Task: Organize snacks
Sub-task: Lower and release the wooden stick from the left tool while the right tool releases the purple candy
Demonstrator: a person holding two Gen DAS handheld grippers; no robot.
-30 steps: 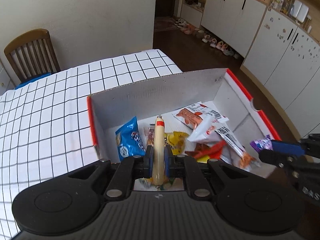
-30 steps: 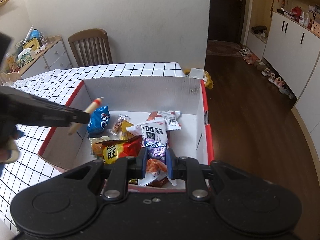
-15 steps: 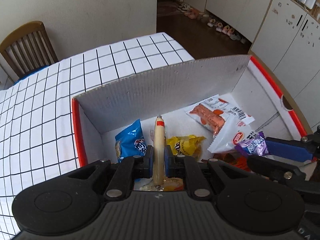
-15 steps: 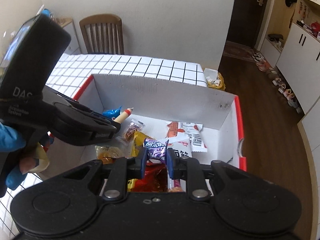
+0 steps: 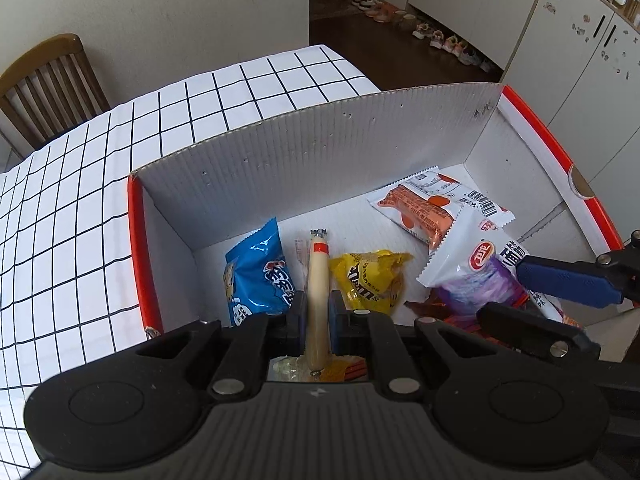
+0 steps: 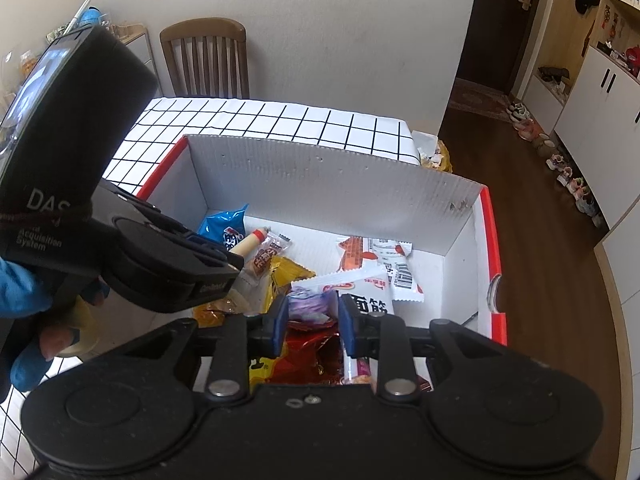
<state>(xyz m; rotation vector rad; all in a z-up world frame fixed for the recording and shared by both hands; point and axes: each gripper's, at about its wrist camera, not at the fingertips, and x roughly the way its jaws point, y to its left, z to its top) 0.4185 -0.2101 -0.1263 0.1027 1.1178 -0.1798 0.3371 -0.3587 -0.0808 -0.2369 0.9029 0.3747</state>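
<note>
A white cardboard box with a red rim [image 5: 136,240] [image 6: 490,240] holds several snack packs. My left gripper [image 5: 318,314] [image 6: 236,262] is shut on a pale sausage stick with a red band [image 5: 318,280] [image 6: 253,240], held low over the box's left part, between a blue pack [image 5: 256,276] and a yellow pack [image 5: 370,280]. My right gripper [image 6: 312,312] [image 5: 548,300] stands open over the pile at the box's near right. A purple packet [image 6: 306,304] [image 5: 476,286] lies loose between its blue pads, next to a white pack [image 6: 366,300].
The box sits on a table with a black-and-white checked cloth [image 5: 80,184] [image 6: 280,120]. A wooden chair [image 5: 44,76] [image 6: 204,56] stands against the wall behind. A hand in a blue glove [image 6: 24,300] holds the left gripper. White cabinets and shoes line the floor at right.
Both grippers have dropped lower into the box. The right gripper's jaws have spread and let go of the purple packet. The left gripper still clamps the sausage stick.
</note>
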